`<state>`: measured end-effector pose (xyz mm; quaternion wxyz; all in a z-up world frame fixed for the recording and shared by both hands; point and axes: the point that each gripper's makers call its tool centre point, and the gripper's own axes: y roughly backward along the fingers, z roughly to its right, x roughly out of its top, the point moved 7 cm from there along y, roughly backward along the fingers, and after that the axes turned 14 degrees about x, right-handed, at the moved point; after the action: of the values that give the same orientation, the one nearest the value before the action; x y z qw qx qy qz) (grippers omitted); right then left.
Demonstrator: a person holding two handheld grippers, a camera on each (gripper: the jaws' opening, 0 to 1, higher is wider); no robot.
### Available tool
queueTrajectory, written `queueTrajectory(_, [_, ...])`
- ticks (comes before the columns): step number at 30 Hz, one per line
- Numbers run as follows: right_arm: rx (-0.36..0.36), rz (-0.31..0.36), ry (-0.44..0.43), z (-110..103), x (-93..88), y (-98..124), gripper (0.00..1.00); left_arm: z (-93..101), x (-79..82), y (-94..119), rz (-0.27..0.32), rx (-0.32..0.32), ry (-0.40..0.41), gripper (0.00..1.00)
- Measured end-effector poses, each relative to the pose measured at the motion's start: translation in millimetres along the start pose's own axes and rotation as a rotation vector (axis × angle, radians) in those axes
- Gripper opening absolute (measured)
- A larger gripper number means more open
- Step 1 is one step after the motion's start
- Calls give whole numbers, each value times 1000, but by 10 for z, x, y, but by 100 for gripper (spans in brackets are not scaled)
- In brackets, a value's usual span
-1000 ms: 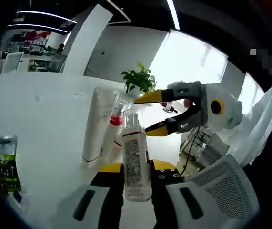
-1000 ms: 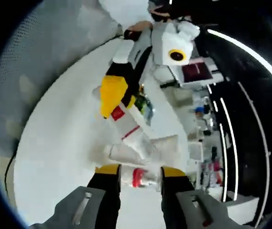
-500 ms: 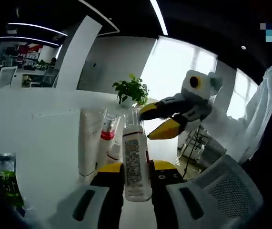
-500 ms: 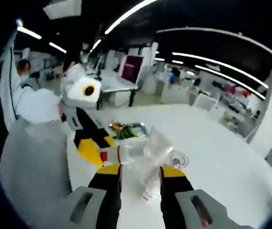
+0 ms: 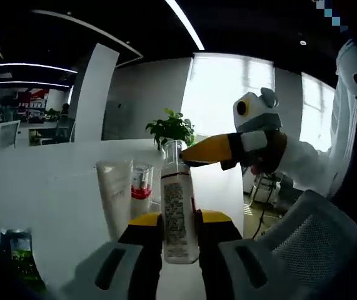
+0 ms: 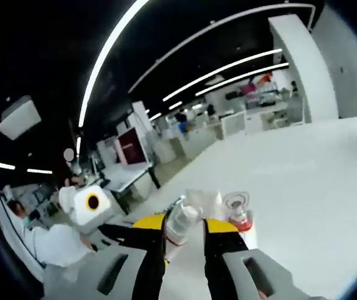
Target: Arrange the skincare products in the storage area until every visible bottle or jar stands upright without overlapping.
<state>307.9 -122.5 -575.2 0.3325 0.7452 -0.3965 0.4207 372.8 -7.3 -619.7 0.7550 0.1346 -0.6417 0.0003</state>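
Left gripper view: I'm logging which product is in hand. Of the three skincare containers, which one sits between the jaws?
The tall white bottle with the printed label, clamped in the left gripper. The white tube and the red-banded bottle stand free on the table behind it.

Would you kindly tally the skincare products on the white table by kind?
Pump bottles: 1, white bottle held upright in the left gripper.
Tubes: 1, white tube.
Red-banded bottles: 1, small bottle.
Green sachets: 1, sachet.
Total: 4

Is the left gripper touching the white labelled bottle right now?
Touching. The left gripper view shows the left gripper with its yellow-tipped jaws pressed against both sides of the white labelled bottle, no gap either side.
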Motion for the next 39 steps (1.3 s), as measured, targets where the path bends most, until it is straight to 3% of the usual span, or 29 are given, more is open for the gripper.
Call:
queueTrajectory(6, [-1,21,-27,-31,30,-41,15,-29,23,1,29,29,-57,17])
queueTrajectory(11, [-2,50,-50,-40,48,-104,14,-64,73,24,86,112,-261,17])
queueTrajectory(16, [-14,56,-52,-52,35,-142,13,-49,53,6,92,196,-443,17])
queueTrajectory(20, [-15,68,-80,-47,-4,-137,13,-38,6,-11,90,206,-456,17])
queueTrajectory(25, [-32,23,-50,-55,-124,-154,12,-64,-100,-43,37,198,-491,18])
queueTrajectory(30, [-53,23,-32,-64,-170,-181,11,-71,-151,-67,19,214,-523,18])
queueTrajectory(32, [-62,22,-29,-43,-174,-199,11,-103,-155,-71,17,252,-607,18])
queueTrajectory(39, [-86,-7,8,-43,-220,-236,10,-50,-278,-100,-56,269,-837,21])
